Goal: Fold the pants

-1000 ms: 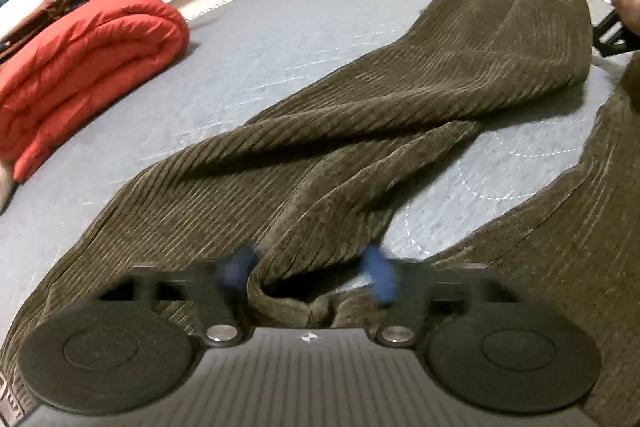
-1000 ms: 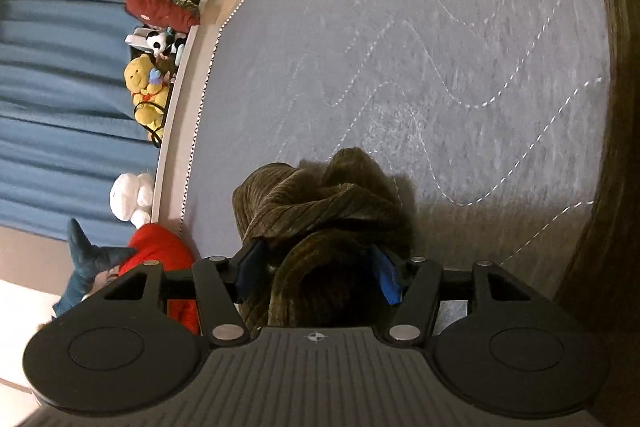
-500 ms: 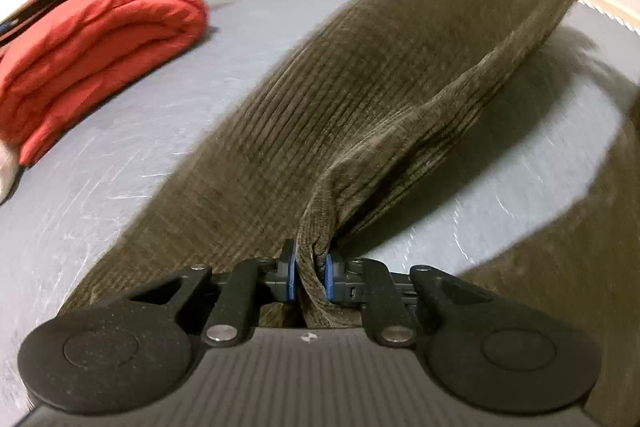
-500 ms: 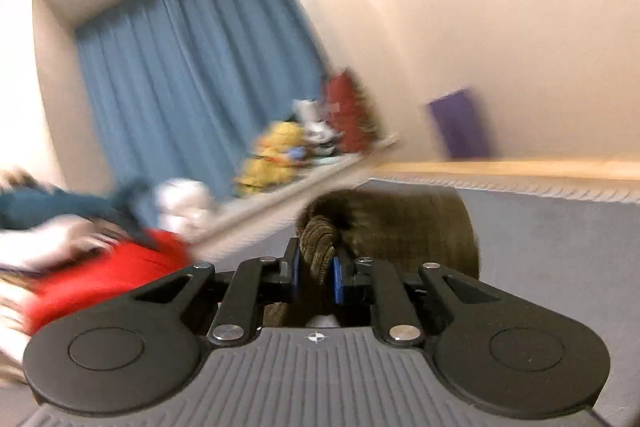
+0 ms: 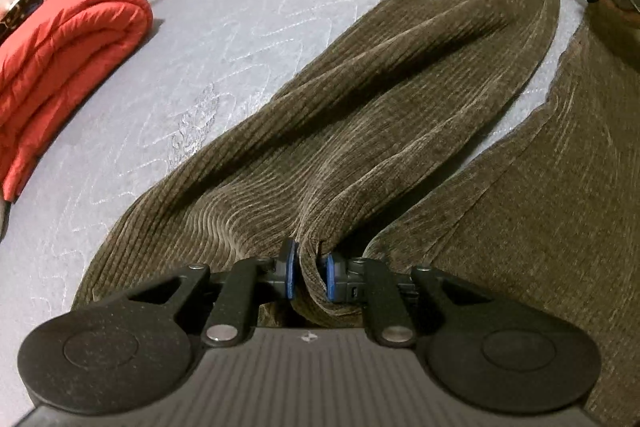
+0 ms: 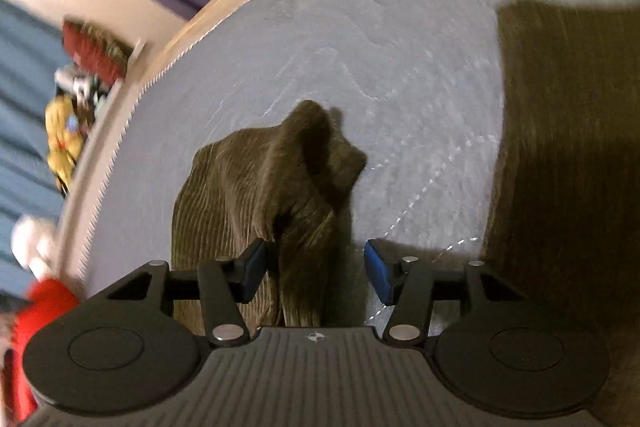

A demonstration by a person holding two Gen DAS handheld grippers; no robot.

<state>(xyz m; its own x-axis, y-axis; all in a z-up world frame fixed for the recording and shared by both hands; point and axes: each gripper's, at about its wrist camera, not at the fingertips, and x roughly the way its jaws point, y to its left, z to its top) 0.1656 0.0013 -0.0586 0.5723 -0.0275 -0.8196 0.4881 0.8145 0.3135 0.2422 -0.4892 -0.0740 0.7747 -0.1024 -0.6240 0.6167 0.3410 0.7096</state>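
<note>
Pants [image 5: 400, 131] in low left tool [image 5: 308, 273]

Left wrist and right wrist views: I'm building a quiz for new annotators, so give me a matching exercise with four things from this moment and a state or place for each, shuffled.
Things:
1. left tongs
2. right tongs
3. red quilt
4. corduroy pants

States or places:
A. spread lengthwise over the grey mattress
B. open, cloth lying loose between the pads
C. folded in a stack at the mattress's edge
D. shut on a pinch of cloth

Pairs: 1-D, 2-B, 3-C, 4-A
</note>
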